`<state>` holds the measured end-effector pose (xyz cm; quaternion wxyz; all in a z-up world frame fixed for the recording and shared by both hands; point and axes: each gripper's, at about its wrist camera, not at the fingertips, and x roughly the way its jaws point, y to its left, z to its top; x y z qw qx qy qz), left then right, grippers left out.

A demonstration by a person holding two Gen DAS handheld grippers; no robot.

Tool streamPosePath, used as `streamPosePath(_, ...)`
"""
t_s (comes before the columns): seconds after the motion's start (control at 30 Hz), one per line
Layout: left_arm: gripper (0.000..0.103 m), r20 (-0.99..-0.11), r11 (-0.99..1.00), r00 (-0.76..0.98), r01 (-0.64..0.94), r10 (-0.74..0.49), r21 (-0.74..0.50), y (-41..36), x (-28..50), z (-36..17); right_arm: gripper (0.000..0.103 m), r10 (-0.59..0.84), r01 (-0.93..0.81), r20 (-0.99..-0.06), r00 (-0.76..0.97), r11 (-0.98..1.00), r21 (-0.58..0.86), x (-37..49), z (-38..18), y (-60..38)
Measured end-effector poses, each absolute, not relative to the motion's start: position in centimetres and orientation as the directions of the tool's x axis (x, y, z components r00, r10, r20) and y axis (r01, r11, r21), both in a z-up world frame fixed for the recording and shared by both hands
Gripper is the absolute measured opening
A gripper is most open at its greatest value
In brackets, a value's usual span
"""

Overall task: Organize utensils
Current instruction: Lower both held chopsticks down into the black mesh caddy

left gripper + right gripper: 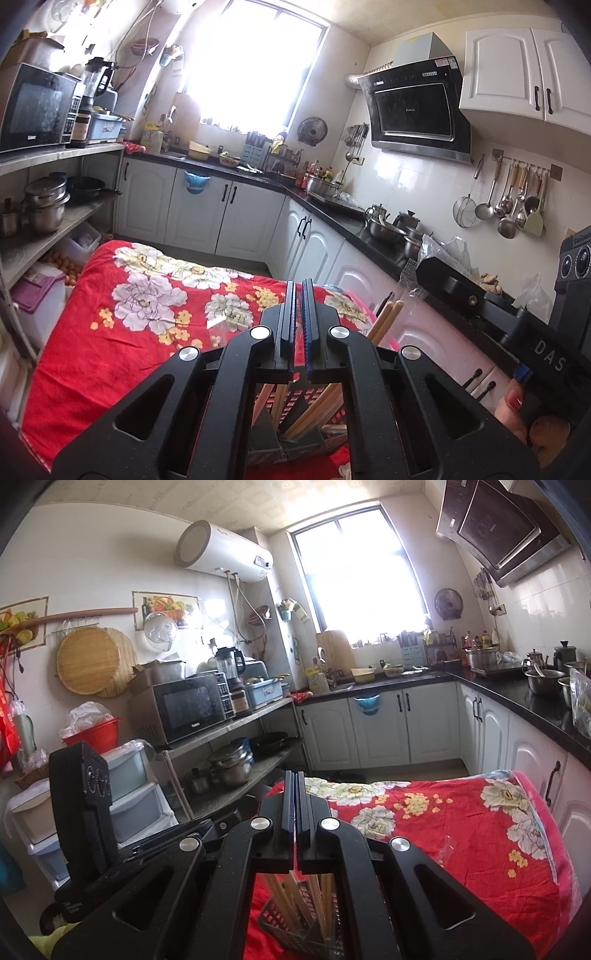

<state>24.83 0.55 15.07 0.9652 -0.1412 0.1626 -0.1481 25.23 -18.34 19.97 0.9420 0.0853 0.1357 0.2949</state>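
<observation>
Slim wooden chopsticks (291, 904), dark slotted holder (280, 928), perhaps plastic, floral cloth (147, 295)

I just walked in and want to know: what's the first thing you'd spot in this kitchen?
Probably the bright red flowered cloth spread over the table in the middle. Right under both shut grippers, left gripper and right gripper, wooden chopsticks stand in a dark slotted holder. Behind, the window glares white.
</observation>
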Motion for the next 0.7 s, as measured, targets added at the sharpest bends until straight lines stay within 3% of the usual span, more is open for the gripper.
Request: streamPosePath(0.7,0.001,-0.328,0.918,0.889,0.205,-0.319,-0.339,1.2,24.2,11.4,0.001,0.496,-0.446,-0.266,0.826,0.865,0.230,25.3,16.3,-19.9)
